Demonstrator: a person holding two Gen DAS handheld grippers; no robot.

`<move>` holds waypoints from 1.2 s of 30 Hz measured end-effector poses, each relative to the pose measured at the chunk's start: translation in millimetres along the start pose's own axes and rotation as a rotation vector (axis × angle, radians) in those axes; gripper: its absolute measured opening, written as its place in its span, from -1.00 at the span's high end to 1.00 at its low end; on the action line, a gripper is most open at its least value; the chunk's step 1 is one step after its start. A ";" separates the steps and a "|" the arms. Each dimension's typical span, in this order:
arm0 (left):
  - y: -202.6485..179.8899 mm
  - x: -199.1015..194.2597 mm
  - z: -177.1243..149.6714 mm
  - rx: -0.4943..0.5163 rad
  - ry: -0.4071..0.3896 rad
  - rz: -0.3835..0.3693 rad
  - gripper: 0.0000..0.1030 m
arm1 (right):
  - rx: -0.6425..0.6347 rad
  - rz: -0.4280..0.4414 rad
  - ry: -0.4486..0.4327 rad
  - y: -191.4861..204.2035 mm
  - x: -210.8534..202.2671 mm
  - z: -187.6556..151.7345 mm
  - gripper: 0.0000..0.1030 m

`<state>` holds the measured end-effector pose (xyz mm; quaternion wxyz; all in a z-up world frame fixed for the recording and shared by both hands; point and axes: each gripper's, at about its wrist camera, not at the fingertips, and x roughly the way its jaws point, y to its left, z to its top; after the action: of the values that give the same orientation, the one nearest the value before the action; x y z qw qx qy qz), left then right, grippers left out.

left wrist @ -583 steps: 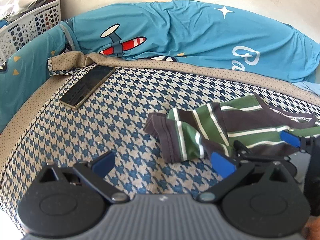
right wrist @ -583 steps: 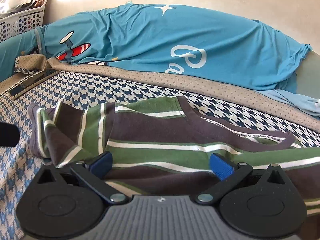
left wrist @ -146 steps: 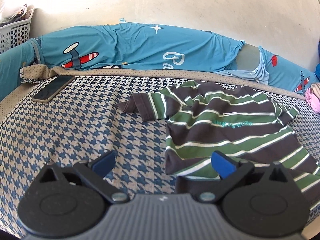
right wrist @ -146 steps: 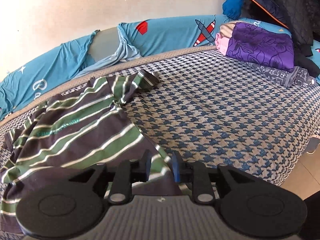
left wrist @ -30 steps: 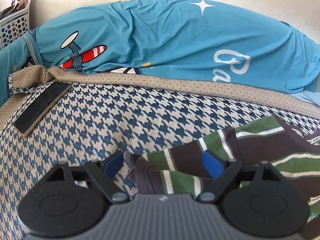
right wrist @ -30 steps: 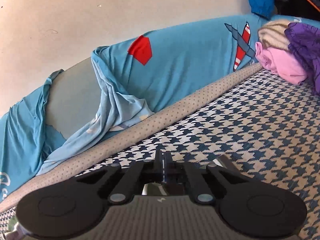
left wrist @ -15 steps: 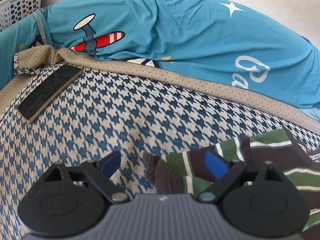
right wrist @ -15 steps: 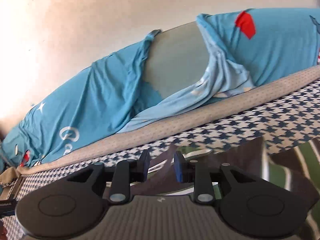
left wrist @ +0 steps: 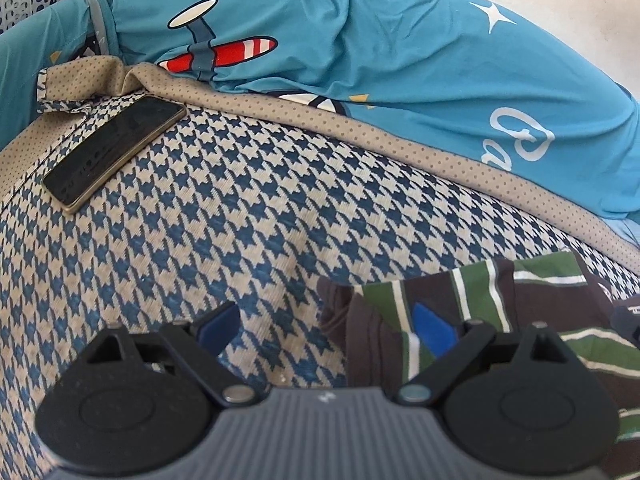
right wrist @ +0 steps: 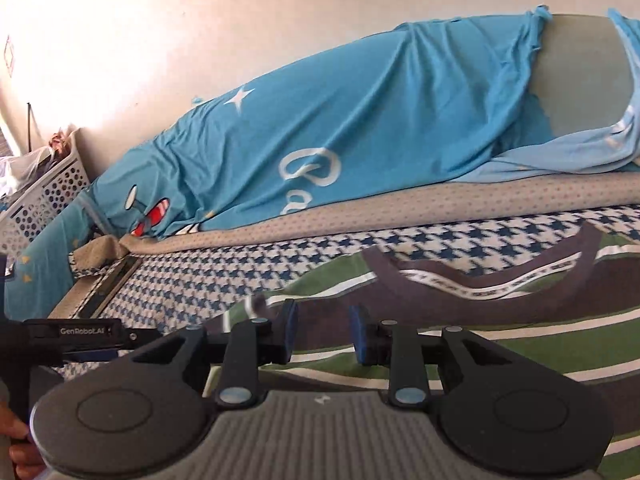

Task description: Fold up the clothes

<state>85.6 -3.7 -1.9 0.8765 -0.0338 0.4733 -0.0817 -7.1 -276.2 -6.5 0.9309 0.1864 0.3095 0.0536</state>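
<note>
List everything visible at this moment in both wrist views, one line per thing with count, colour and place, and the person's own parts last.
striped shirt: 1, green, brown and white, lying on the bed cover under both grippers
bed cover: 1, blue and beige houndstooth with a dotted beige border
phone: 1, dark screen, face up near the cover's far left corner
blue sheet: 1, with airplane and star prints, draped over the bolster along the wall
laundry basket: 1, white, perforated, far left by the wall
wall: 1, cream, behind the bed
left hand-held gripper: 1, black with blue pads, open wide, over the shirt's sleeve end
right hand-held gripper: 1, black with blue pads, partly open above the shirt
hand: 1, at the lower left edge of the right wrist view
</note>
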 end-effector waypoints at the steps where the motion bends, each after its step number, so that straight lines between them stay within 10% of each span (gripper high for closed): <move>1: 2.3 -2.2 1.1 -0.002 -0.002 -0.005 -0.81 | -0.018 0.024 0.014 9.4 3.7 -2.1 0.45; 10: 26.8 -9.4 11.8 -0.059 -0.016 0.003 -0.82 | -0.328 0.171 0.106 104.1 18.6 -39.3 0.45; 30: 33.5 -8.2 16.2 -0.092 -0.010 -0.001 -0.83 | -0.605 0.037 0.113 137.1 59.9 -88.0 0.12; 36: 37.6 -6.8 17.6 -0.100 -0.004 0.002 -0.84 | -0.604 0.012 0.091 138.7 59.6 -84.9 0.86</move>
<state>100.8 34.2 8.2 0.8748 -0.0773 0.4749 -0.0572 -7.7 -108.4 -49.7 0.9290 -0.0996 0.3200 0.1571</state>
